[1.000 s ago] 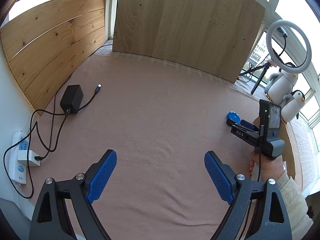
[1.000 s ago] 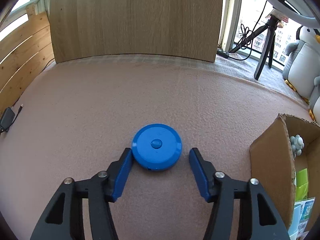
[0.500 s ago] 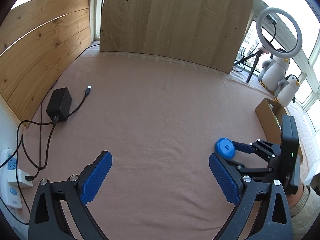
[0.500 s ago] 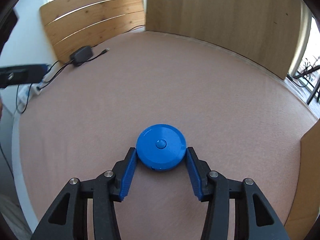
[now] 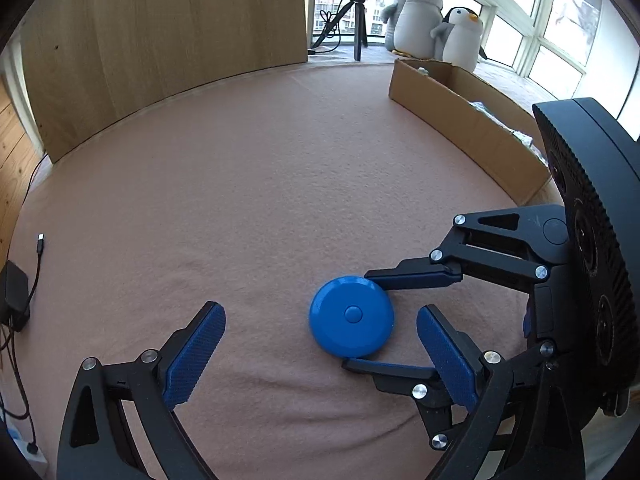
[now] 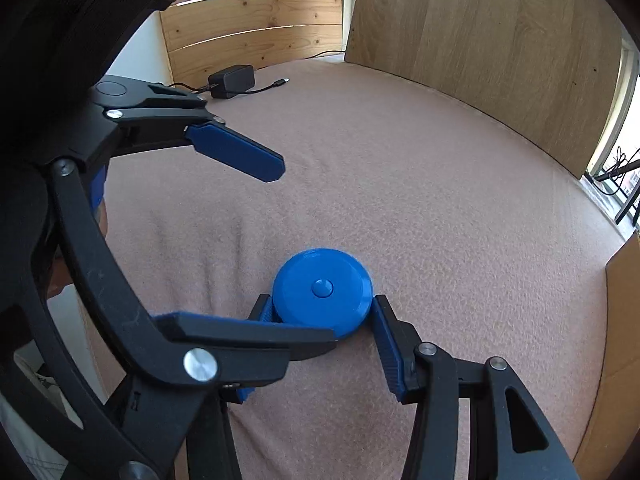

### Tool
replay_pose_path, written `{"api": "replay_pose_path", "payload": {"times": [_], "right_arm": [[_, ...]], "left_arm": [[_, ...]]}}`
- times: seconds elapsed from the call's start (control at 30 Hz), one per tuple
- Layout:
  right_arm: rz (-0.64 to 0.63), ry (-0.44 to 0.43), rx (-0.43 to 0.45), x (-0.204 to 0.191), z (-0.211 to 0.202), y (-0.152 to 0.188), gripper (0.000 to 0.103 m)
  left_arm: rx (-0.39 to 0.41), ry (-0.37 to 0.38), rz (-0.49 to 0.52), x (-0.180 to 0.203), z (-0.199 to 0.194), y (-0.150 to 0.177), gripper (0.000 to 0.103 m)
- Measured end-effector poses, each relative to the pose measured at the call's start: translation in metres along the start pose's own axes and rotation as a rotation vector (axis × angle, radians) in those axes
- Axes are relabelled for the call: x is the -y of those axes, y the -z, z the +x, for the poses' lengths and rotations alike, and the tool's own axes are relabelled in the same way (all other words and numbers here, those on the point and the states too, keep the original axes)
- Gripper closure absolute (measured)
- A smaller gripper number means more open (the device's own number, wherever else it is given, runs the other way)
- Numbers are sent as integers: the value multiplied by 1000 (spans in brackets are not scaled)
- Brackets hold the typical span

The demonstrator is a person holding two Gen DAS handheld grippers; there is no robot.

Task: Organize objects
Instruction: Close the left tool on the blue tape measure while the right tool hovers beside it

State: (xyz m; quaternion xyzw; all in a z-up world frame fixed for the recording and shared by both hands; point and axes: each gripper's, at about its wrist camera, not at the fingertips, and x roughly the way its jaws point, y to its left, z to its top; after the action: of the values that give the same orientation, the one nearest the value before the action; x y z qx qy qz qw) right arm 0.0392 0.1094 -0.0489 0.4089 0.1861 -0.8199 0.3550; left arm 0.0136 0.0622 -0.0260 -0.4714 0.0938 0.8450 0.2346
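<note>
moved: left gripper (image 5: 320, 354) has swung over beside the right gripper (image 6: 322, 316) since a second ago
writing: none readable
disc: round blue plastic disc (image 5: 351, 315) with centre button, flat on pink felt cloth (image 5: 240, 184)
right jaws: clamped on disc rim
left jaws: spread wide, empty
box: brown cardboard box (image 5: 464, 128), well apart

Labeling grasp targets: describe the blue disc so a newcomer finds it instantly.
On the pink cloth, left of the cardboard box, the blue disc lies flat between the right gripper jaws. It is round, with a small centre button.
</note>
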Motion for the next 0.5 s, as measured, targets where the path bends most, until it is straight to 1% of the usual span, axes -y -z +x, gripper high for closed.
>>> {"api": "replay_pose_path", "payload": {"times": [0.03, 0.07, 0.17, 0.33, 0.37, 0.43, 0.5], "right_arm": [[2, -1, 2, -1, 0, 0, 57], [-1, 6, 4, -2, 0, 1, 55], [7, 14, 16, 1, -1, 3, 52], [7, 12, 23, 1, -2, 5, 52], [4, 11, 24, 1, -2, 6, 52], [0, -4, 25, 2, -3, 9, 51], [-17, -8, 20, -1, -4, 11, 51]], "left_arm": [[-12, -8, 10, 2, 4, -1, 5], [-24, -2, 22, 4, 9, -2, 5], [-32, 58, 27, 6, 16, -2, 6], [-51, 126, 14, 0, 25, 0, 15], [-54, 132, 11, -1, 26, 0, 16], [-56, 118, 1, -7, 25, 0, 26], [-54, 115, -13, -9, 27, -2, 28]]}}
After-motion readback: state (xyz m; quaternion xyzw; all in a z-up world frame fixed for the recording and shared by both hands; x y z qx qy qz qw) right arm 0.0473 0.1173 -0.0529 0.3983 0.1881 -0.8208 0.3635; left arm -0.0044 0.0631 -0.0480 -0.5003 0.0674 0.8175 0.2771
